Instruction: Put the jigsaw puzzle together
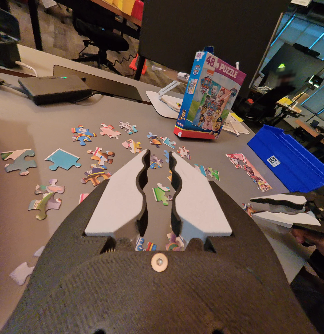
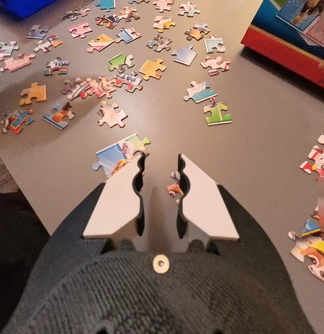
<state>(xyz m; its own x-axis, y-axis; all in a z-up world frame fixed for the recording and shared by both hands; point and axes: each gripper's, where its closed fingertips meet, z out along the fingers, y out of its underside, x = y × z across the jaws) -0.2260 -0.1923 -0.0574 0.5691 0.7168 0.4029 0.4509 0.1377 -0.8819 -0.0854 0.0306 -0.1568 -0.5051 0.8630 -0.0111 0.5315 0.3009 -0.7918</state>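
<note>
The left gripper (image 1: 159, 153) hung over the grey table (image 1: 49, 112), jaws parted, nothing between them; flat cardboard puzzle pieces (image 1: 100, 155) lay scattered beneath. The right gripper (image 2: 161, 156) stood open and bare, a joined blue-green pair (image 2: 117, 153) under its left finger, an orange piece (image 2: 174, 188) by its right. A puzzle box (image 1: 210, 97) stood beyond.

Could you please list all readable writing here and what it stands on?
I do not quote writing; these things bear it.
Upright blue and purple cardboard puzzle box: large printed lettering, logo.
White sticker on the blue plastic bin: black square code, tiny blurred characters.
Two loose cardboard puzzle pieces on the grey table: partial lettering.
</note>
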